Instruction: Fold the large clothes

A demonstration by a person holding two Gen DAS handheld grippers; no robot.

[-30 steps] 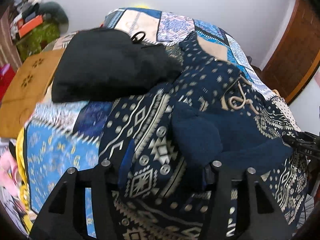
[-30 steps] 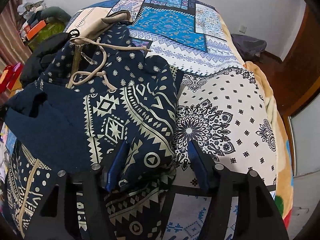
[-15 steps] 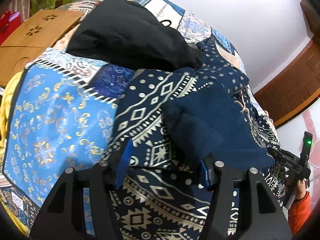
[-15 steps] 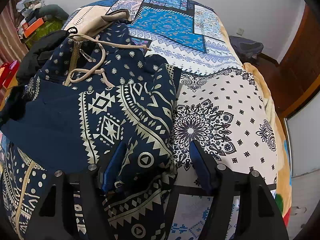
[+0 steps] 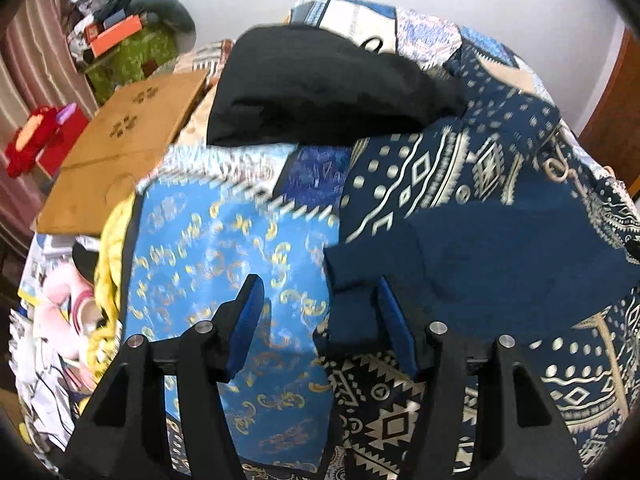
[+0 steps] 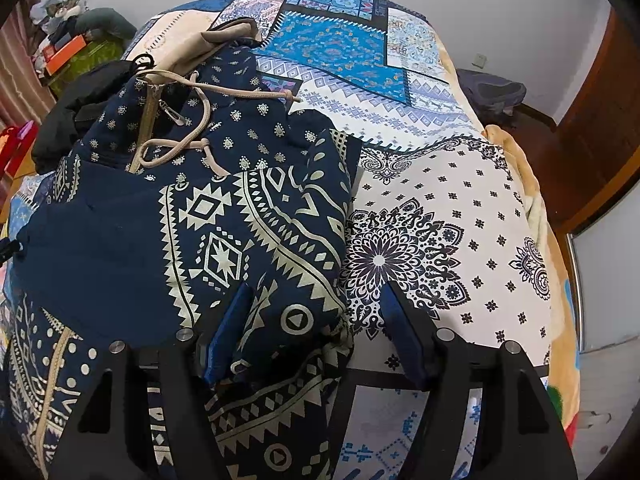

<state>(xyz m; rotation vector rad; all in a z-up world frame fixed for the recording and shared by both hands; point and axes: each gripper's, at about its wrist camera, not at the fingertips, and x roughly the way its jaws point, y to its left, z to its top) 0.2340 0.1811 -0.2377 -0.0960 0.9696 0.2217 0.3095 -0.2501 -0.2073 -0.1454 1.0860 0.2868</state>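
Observation:
A navy hoodie point(image 6: 224, 216) with cream tribal print, a zip and beige drawstrings point(image 6: 200, 120) lies on the patchwork bed quilt point(image 6: 460, 216). A plain navy sleeve point(image 5: 500, 264) is folded across its front. My left gripper point(image 5: 320, 314) stands open at the hoodie's left edge. The sleeve's cuff end point(image 5: 352, 312) lies between its jaws, against the right pad only, and the left pad is over blue quilt point(image 5: 224, 248). My right gripper point(image 6: 316, 322) is open at the hoodie's right edge. A printed fold point(image 6: 296, 316) sits between its jaws, with white quilt showing beside the right pad.
A black garment point(image 5: 320, 84) lies on the bed behind the hoodie. A wooden board point(image 5: 120, 152) and red items point(image 5: 40, 140) are off the bed's left side, with a cluttered green pile point(image 5: 128, 48) by the wall. A wooden door point(image 6: 600, 120) is at the right.
My left gripper has slid left across the hoodie to its left edge, and the plain navy sleeve now lies flatter across the front. The right gripper has stayed where it was.

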